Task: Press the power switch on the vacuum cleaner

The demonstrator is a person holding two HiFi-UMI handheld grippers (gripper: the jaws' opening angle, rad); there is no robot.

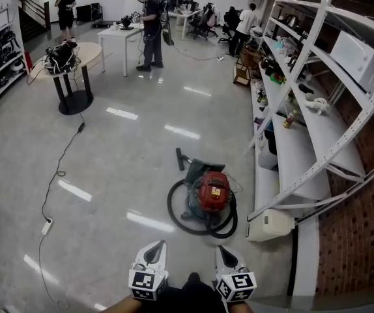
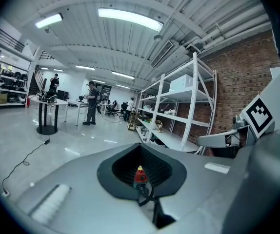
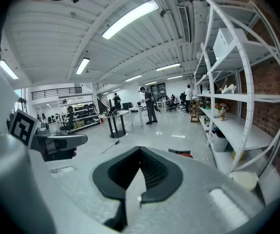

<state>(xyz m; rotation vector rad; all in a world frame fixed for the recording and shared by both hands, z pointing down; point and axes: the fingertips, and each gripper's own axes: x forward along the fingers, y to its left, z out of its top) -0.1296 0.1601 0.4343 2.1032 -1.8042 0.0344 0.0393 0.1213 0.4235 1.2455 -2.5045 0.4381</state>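
The red vacuum cleaner (image 1: 213,191) sits on the floor ahead of me beside the rack, with its black hose (image 1: 176,212) coiled around it and the nozzle (image 1: 180,158) lying behind it. My left gripper (image 1: 154,252) and right gripper (image 1: 225,255) are held low at the bottom of the head view, short of the vacuum, both shut and empty. In the left gripper view the vacuum cleaner (image 2: 140,175) shows small through the slit behind the closed tips of the left gripper (image 2: 141,147). Past the right gripper (image 3: 140,150) only a red edge of the vacuum cleaner (image 3: 185,154) shows.
A white shelving rack (image 1: 304,129) with small items runs along the brick wall at the right. A white canister (image 1: 270,224) lies at its foot. A cable with a power strip (image 1: 47,225) trails on the floor at left. A round table (image 1: 76,77) and people (image 1: 149,25) stand far back.
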